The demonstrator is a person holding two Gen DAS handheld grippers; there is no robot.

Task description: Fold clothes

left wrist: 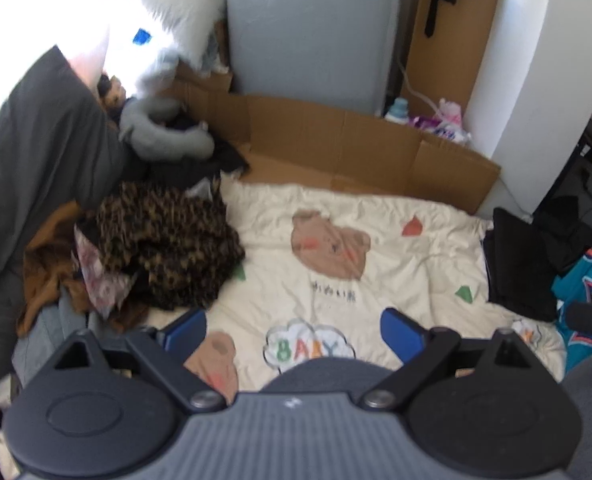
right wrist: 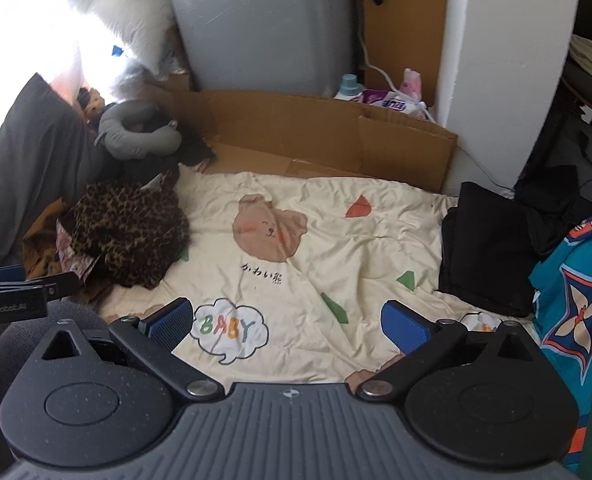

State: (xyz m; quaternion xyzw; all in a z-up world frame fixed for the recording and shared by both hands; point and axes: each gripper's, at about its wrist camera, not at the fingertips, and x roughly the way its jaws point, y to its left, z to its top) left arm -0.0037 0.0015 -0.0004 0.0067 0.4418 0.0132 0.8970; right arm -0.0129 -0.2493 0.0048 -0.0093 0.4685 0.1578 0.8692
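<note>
Both grippers hover over the near edge of the bed, the left gripper [left wrist: 294, 332] and the right gripper [right wrist: 288, 320] each with jaws spread wide and nothing between them. The middle of the cream blanket [right wrist: 335, 240] lies bare. At the left edge sits a rumpled heap of clothes topped by a leopard-print garment [right wrist: 130, 232]; at the right edge lies a black garment [right wrist: 483, 248], flat and squared, with a teal jersey [right wrist: 563, 280] beyond it. By my judgement the hands are between garments. This fits either a pause before taking another piece from the heap or the close of a fold just set aside; the pictures do not settle which.
</note>
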